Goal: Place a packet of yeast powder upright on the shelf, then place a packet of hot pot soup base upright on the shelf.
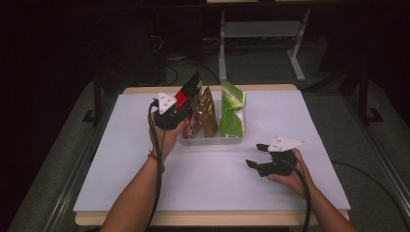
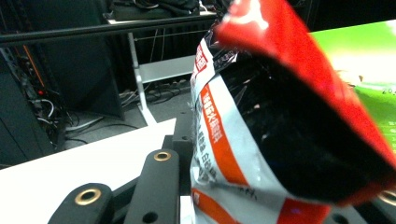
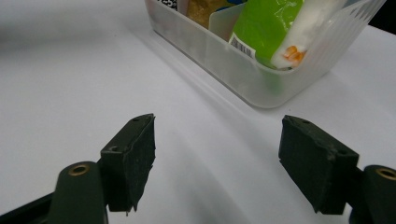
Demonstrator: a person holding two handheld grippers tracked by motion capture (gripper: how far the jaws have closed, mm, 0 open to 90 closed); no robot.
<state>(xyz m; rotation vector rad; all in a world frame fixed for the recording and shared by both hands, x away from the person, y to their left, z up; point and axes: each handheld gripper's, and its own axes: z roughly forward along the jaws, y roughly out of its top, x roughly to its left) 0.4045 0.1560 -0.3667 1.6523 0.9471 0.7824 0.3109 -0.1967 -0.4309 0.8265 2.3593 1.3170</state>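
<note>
A red, black and white snack bag (image 1: 192, 89) stands tilted at the left end of a clear plastic bin (image 1: 212, 141). My left gripper (image 1: 185, 107) is shut on it from the left side. In the left gripper view the bag (image 2: 261, 116) bulges between the two jaws, against both. A gold bag (image 1: 209, 112) and a green bag (image 1: 231, 108) stand upright in the same bin. My right gripper (image 1: 255, 154) rests low over the table in front of the bin's right end. It (image 3: 217, 140) is open with nothing between its pads and points at the bin (image 3: 224, 60).
The bin sits at the middle back of a white tabletop (image 1: 121, 159), with bare surface to its left, right and front. Beyond the far edge are dark floor, cables and white table legs (image 1: 223, 43). The green bag (image 3: 266, 28) leans against the bin's near corner.
</note>
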